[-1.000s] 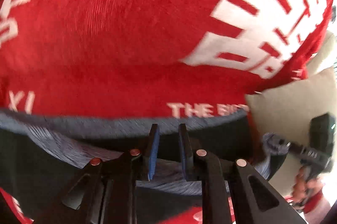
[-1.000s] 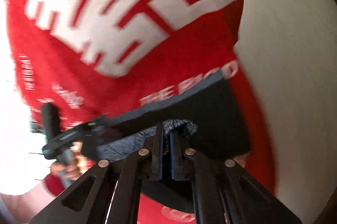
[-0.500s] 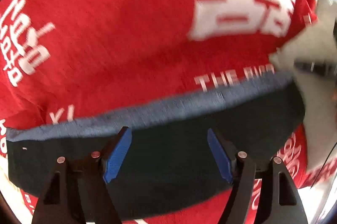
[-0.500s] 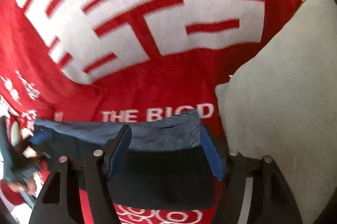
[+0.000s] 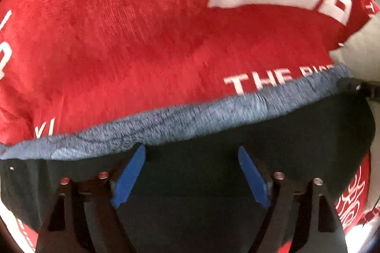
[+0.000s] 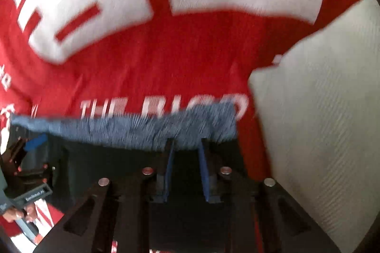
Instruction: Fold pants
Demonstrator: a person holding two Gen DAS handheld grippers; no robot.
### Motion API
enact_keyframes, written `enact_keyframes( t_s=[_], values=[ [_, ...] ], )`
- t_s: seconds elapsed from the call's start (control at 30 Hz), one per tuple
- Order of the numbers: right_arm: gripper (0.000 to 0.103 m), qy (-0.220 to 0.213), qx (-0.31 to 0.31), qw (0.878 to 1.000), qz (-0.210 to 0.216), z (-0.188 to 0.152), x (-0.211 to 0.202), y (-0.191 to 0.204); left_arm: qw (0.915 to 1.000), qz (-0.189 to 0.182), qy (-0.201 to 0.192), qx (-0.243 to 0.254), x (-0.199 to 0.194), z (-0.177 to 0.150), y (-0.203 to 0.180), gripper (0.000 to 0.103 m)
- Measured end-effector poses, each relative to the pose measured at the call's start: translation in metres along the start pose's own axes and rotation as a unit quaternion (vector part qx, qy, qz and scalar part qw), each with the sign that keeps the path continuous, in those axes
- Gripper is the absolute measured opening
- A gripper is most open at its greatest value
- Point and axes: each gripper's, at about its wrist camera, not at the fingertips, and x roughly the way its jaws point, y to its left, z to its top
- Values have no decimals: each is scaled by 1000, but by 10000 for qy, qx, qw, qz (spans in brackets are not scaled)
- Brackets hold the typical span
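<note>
So the pants (image 5: 213, 181) are lying flat on a big red blanket (image 5: 130, 39) with white lettering. They're dark, almost black, with a heathered blue-grey waistband (image 5: 190, 120) running along the far edge. In the left wrist view they fill the whole lower half, with the waistband sweeping from about 9 o'clock up to 3 o'clock.

The left claw (image 5: 191, 175) is spread wide, blue pads (image 5: 129, 178) well apart, with nothing between them, just hanging over the dark fabric right behind the waistband. Can't tell if the tips actually touch the cloth.

The right claw (image 6: 186, 172) is only narrowly parted, with a small gap between the two blue pads (image 6: 169, 172). Its tips sit right at the waistband (image 6: 133, 131) near the right end of the pants (image 6: 190, 217). It's pretty blurry there, so I can't tell whether any fabric is pinched in that gap.

A pale cream cushion or cover (image 6: 320, 110) sits on the blanket (image 6: 190, 63) at 3 o'clock in the right view, just beside the pants' corner. At 8 o'clock in that same view you can see the other claw and the hand (image 6: 17, 215) holding it.
</note>
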Motion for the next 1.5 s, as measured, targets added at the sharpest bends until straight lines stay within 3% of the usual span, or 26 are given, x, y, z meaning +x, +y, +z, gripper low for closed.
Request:
enact_keyframes(
  t_s=[0.07,0.1,0.13,0.17,0.43,0.5,0.57,0.63,0.67,0.77,0.83,0.97,1.1,1.17,1.2,1.27,1.3,1.33,1.4,1.5],
  values=[
    [30,-144,128,9998,-18,10,-10,-5,10000,-30,8,-93,1,6,5,83],
    [46,-154,218,9996,10,13,-16,-8,10000,-20,9,-90,0,9,5,83],
    [54,-146,244,9996,21,14,-19,-10,10000,-13,4,-83,0,9,5,83],
    [55,-148,251,9995,108,14,-22,-11,10000,-1,-9,-77,0,10,5,83],
    [54,336,-1,9992,-198,17,8,-2,9999,18,-18,-104,-5,8,5,83],
    [19,335,-129,9984,-426,22,14,1,9999,47,-9,-107,-2,10,5,83],
    [14,374,25,9971,-664,27,19,-7,9999,87,-38,-139,2,13,9,87],
    [15,342,355,9971,-575,33,13,-17,9996,138,-22,-260,3,17,12,88],
    [21,255,374,9976,-522,32,6,-15,9993,169,4,-348,0,19,15,88],
    [25,-5,42,9998,-209,20,-21,3,9975,173,-296,-618,-26,17,36,88],
    [26,-89,-247,9997,16,6,-32,24,9958,427,-360,-721,-33,13,54,88],
    [26,36,-553,9979,342,-11,-23,57,9893,961,44,-1094,-8,3,103,88],
    [26,280,-672,9972,147,-15,21,67,9863,1039,-18,-1282,8,5,127,89],
    [26,84,-627,9979,159,-12,22,61,9844,1110,-49,-1363,11,11,134,89],
    [27,38,-659,9978,-60,-7,21,57,9832,1157,-28,-1412,12,13,137,89],
    [28,73,-495,9985,-236,-3,15,46,9800,1268,42,-1536,8,18,145,89],
    [32,91,-268,9995,-129,-3,9,37,9796,1244,25,-1579,3,17,148,89],
    [36,55,75,9995,304,-7,-4,23,9801,1185,-10,-1595,-5,14,150,89],
    [51,-33,452,9964,718,-21,-21,6,9824,1099,-21,-1507,-19,2,148,89],
    [52,-121,1062,9895,977,-57,-46,-13,9864,1052,54,-1262,-35,-24,136,89]
  ],
)
